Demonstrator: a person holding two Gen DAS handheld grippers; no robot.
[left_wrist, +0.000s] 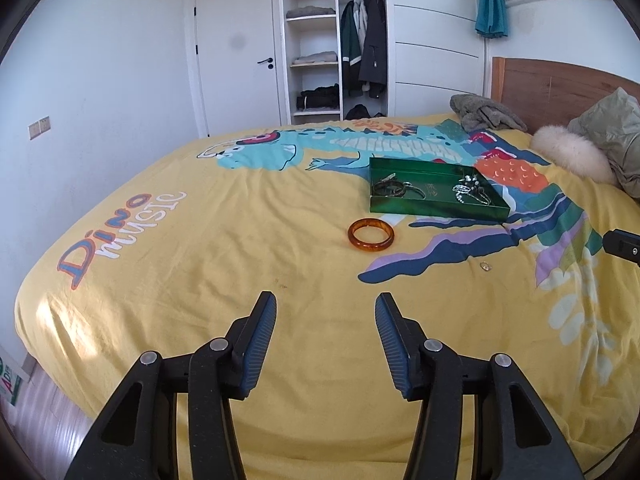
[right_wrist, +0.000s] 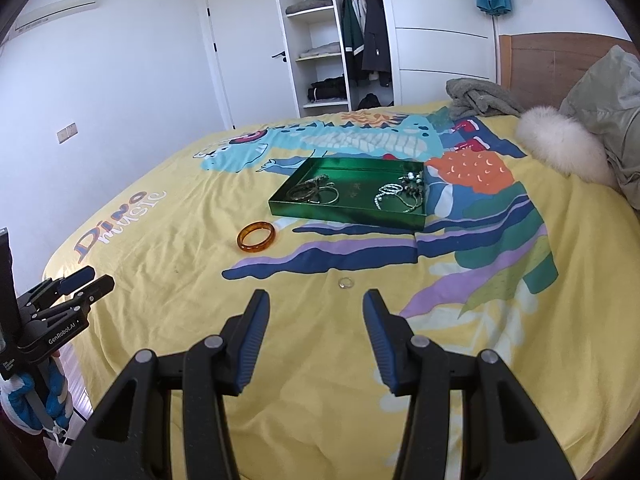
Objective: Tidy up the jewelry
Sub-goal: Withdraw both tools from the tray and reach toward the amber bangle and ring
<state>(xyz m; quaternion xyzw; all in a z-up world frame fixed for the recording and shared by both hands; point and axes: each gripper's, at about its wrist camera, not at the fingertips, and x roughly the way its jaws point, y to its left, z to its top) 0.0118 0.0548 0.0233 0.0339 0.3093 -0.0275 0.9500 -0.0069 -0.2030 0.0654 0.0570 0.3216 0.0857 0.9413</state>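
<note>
An amber bangle (left_wrist: 371, 235) lies on the yellow bedspread in front of a green tray (left_wrist: 432, 211); it also shows in the right wrist view (right_wrist: 256, 237). The tray (right_wrist: 344, 214) holds dark bracelets (right_wrist: 314, 193) on its left and silver chains (right_wrist: 400, 194) on its right. A small silver ring (left_wrist: 485, 266) (right_wrist: 346, 282) lies on the spread nearer to me. My left gripper (left_wrist: 326, 304) is open and empty, short of the bangle. My right gripper (right_wrist: 314, 300) is open and empty, just short of the ring.
A grey garment (left_wrist: 486, 114), a fur-trimmed coat (left_wrist: 580, 148) and a wooden headboard (left_wrist: 560, 84) are at the bed's far right. An open wardrobe (left_wrist: 336, 40) and door stand behind. The left gripper shows at the right view's left edge (right_wrist: 68, 300).
</note>
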